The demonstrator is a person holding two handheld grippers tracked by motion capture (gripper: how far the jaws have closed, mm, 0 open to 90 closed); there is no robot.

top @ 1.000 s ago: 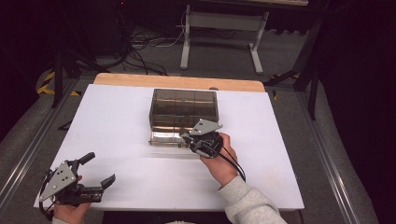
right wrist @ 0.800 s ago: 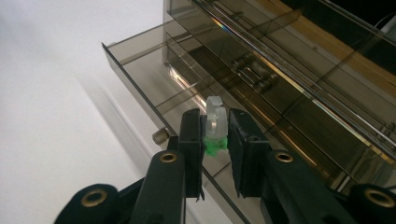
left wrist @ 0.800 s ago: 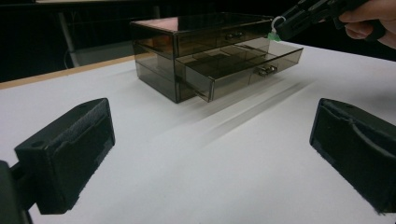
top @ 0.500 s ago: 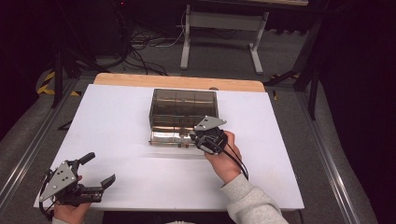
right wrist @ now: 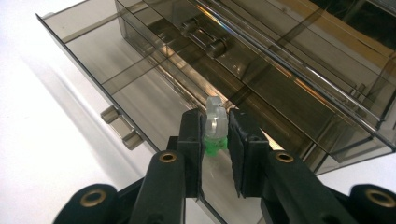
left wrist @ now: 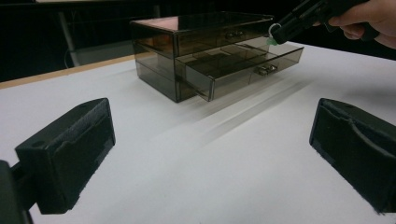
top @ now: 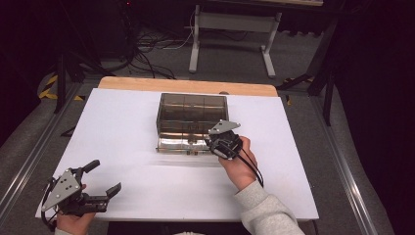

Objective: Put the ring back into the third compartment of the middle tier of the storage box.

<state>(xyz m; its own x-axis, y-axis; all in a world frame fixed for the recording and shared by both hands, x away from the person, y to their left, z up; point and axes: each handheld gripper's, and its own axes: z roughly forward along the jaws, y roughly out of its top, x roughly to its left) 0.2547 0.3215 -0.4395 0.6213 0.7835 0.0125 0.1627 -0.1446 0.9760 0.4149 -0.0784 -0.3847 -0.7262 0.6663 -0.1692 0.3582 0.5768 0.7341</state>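
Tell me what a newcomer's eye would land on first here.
The smoky transparent plastic drawer chest at the middle of the white table, its bottom drawer pulled out. Above that drawer, the right gripper is shut on a small clear-and-green plastic piece. The left gripper rests open at the table's near left corner.
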